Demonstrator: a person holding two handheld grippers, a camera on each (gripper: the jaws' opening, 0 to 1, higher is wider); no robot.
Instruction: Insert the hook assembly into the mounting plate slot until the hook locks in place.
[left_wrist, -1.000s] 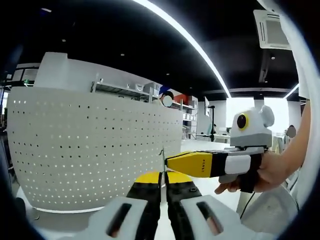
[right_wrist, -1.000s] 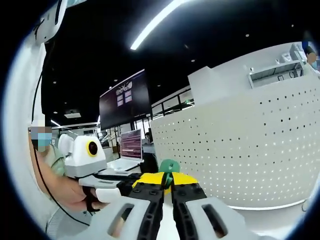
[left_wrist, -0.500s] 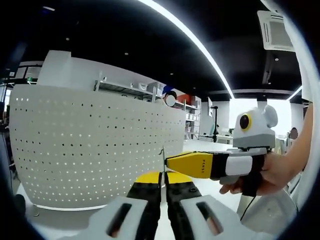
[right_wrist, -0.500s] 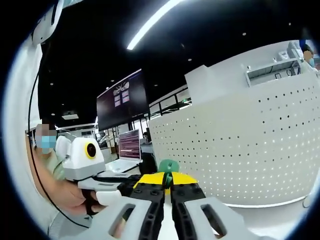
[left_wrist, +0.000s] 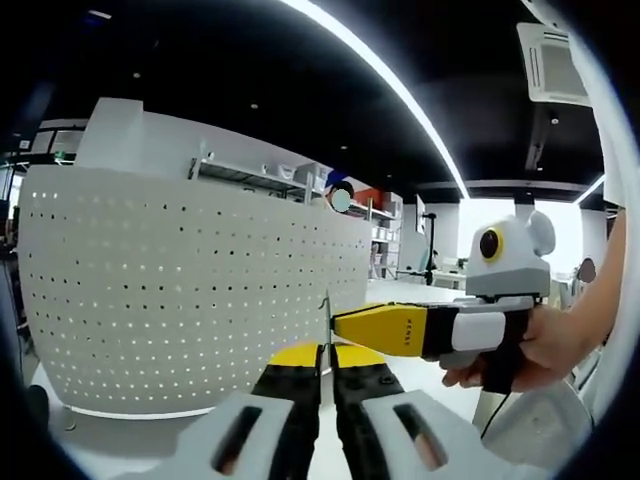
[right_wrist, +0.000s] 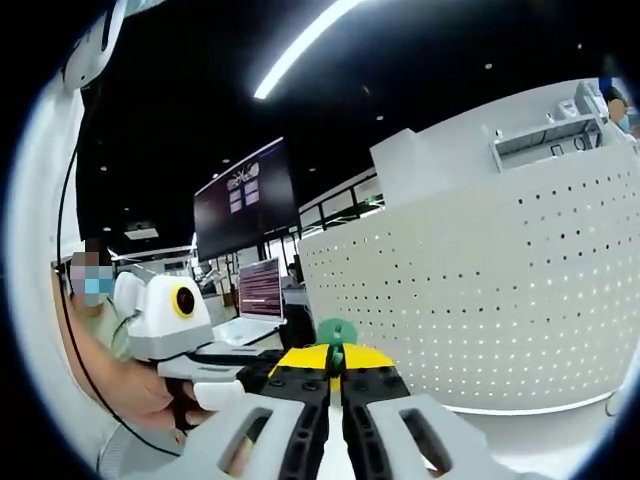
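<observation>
A matt white perforated panel (left_wrist: 190, 290) of smooth sheet stands beyond the left gripper (left_wrist: 326, 365), whose yellow and black jaws look like hard plastic. The green hook piece (right_wrist: 336, 335) between the right gripper (right_wrist: 334, 372) jaws looks smooth, slightly glossy plastic.

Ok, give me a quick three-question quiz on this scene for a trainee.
1. True or false: a white perforated panel stands beyond the left tongs, which pinch a thin plate.
2. The piece pinched in the right tongs is: A red, B green, C blue.
3. Fill in: both tongs have ____ tips.
Key: 1 true; 2 B; 3 yellow.
</observation>
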